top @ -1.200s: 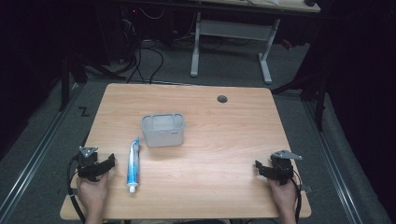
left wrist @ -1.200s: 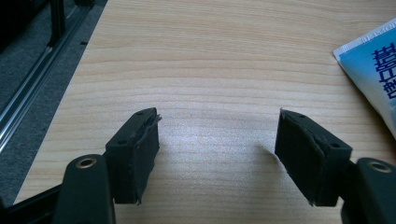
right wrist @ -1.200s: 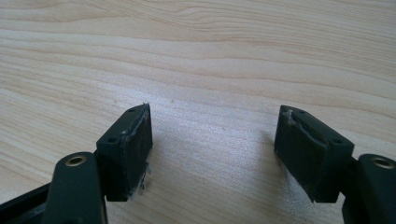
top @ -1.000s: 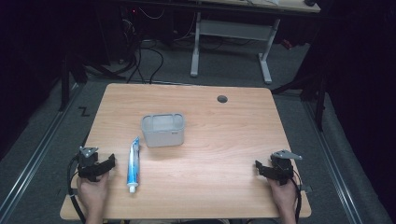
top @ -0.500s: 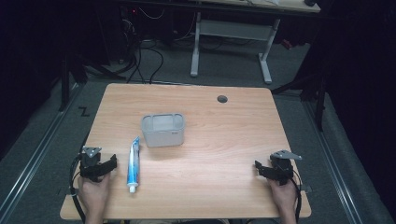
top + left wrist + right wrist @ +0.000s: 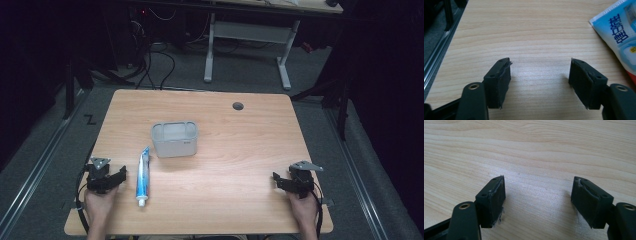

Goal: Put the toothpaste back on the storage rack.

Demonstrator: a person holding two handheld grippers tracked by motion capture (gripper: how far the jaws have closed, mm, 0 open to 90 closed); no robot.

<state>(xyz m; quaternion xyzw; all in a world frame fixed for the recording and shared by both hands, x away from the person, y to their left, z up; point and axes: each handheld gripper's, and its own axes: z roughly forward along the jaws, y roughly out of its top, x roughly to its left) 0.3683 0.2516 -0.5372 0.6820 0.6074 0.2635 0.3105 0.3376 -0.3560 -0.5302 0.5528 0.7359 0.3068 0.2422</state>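
In the high view, the left gripper [image 6: 121, 176] is sitting at the lower left of the frame, low over the table [image 6: 240, 150], with the person's left hand [image 6: 97, 204] coming in from the bottom edge behind it. Its jaws are pointing toward the right of the frame, at the tube [image 6: 143, 176]. The tube is lying flat on the wood just beside that gripper, a little left of the frame's centre line and in its lower half; its cap end is pointing to the bottom edge and its flat crimped end is pointing up toward the bin [image 6: 174, 139]. The bin is standing upright near the middle of the frame, just above the tube's top end and apart from it.

In the left gripper view, the left gripper [image 6: 540, 75] is showing its jaws standing wide with only bare wood between them; they have just been closing a little. The tube [image 6: 617, 35] is lying at the upper right of that frame, apart from the right-hand jaw.

The right gripper [image 6: 275, 179] is resting at the lower right of the high view, well apart from the tube, with the right hand [image 6: 303, 210] behind it. In the right gripper view, the right gripper [image 6: 537, 192] is holding its jaws wide over bare wood.
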